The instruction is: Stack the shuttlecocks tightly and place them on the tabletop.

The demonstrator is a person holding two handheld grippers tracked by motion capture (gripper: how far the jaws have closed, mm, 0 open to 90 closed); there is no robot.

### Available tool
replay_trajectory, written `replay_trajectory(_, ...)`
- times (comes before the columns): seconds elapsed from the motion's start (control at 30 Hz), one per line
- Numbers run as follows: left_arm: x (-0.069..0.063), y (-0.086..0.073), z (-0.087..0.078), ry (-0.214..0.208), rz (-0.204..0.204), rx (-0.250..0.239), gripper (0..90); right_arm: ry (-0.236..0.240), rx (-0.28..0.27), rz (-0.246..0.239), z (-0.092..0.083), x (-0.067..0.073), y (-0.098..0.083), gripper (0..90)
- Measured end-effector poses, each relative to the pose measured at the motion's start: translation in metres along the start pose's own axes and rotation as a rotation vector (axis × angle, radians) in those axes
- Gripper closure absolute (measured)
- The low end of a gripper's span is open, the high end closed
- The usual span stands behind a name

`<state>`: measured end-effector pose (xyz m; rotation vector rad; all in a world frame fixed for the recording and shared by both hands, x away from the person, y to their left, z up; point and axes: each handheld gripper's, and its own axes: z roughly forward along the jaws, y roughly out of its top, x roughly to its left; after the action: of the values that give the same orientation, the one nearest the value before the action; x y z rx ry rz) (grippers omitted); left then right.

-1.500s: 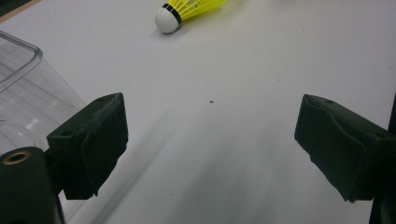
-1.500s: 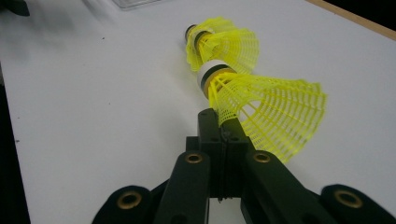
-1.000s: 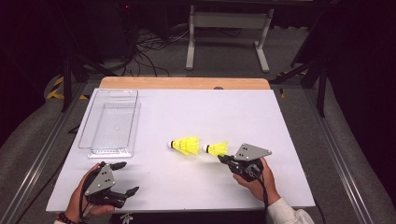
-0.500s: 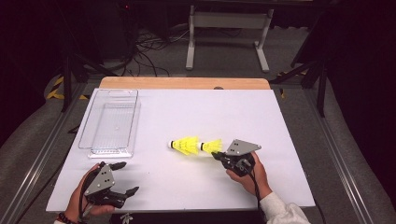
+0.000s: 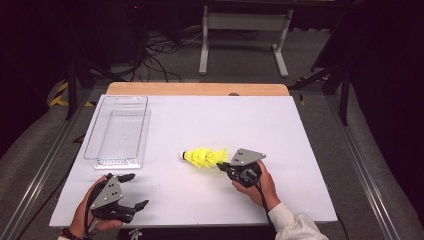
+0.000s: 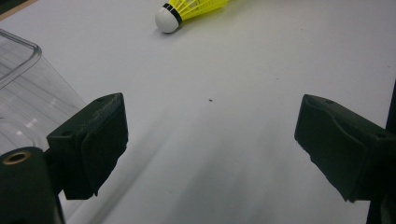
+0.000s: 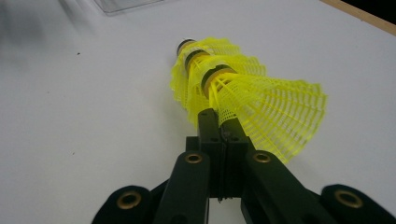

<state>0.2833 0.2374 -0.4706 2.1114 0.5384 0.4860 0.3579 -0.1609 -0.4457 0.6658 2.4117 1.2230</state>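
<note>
Near the middle of the white counter (image 5: 310,150), the right gripper (image 5: 223,167) has its jaws pressed together on the skirt of a yellow shuttlecock (image 7: 266,109), nosing it into the stack of yellow shuttlecocks (image 5: 202,157) lying on its side, cork tip pointing left. From the right gripper view the held one looks already nested behind two others. So the step in hand reads as stacking, and next comes a gentle push along the stack's line, then a release without dragging the stack askew. Down at the front left, the left gripper (image 5: 131,191) waits with jaws spread wide, holding nothing. A clear plastic bin (image 5: 118,129) sits empty at the far left. Beyond the counter: dark floor, tangled cables (image 5: 160,47), a pale metal stand (image 5: 244,35).
</note>
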Motion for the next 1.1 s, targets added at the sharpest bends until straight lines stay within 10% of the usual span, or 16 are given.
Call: replay_trajectory(1.1, 0.000, 0.000, -0.001, -0.004, 0.005, 0.000, 10.8, 0.046, 0.061, 0.000, 0.035, 0.001, -0.001, 79.5)
